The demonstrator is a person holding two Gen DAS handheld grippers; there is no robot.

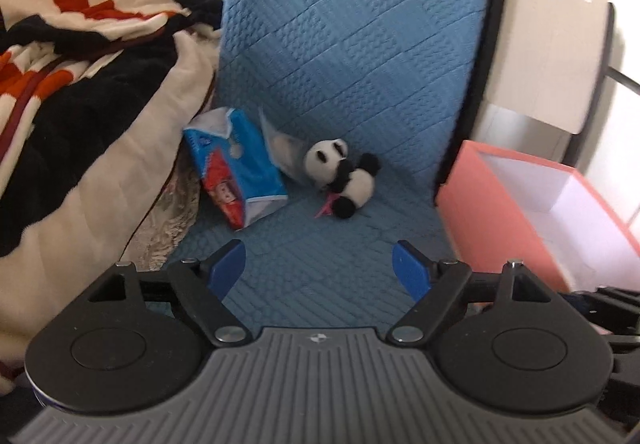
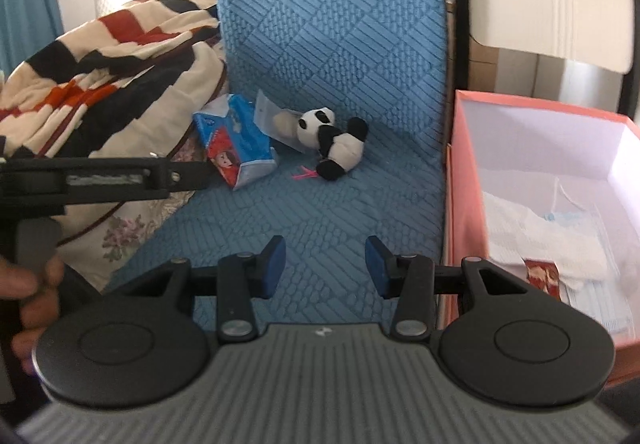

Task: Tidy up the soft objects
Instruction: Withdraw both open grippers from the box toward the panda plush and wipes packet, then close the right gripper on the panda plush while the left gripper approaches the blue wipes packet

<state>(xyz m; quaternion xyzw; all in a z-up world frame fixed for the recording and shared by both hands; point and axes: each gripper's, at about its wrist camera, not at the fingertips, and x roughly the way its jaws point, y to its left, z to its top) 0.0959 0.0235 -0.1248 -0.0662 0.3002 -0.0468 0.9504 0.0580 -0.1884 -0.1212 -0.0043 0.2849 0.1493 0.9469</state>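
A small plush panda [image 1: 344, 174] lies on the blue quilted seat [image 1: 328, 268], also in the right wrist view [image 2: 336, 142]. Beside it are a blue tissue pack [image 1: 236, 168] [image 2: 236, 142] and a clear packet [image 1: 282, 148] [image 2: 276, 122] holding a pale pad. My left gripper [image 1: 318, 268] is open and empty, short of the panda. My right gripper [image 2: 326, 264] is open and empty above the seat. A pink box [image 2: 464, 180] [image 1: 492, 204] stands right of the seat, holding white cloth [image 2: 536, 240] and masks.
A striped red, black and cream blanket [image 1: 80, 84] [image 2: 100, 76] is piled on the left. The upright blue back cushion [image 1: 352, 24] rises behind the objects. A pink tag [image 2: 304, 174] lies by the panda. The left hand-held gripper's body [image 2: 100, 176] crosses the right view's left side.
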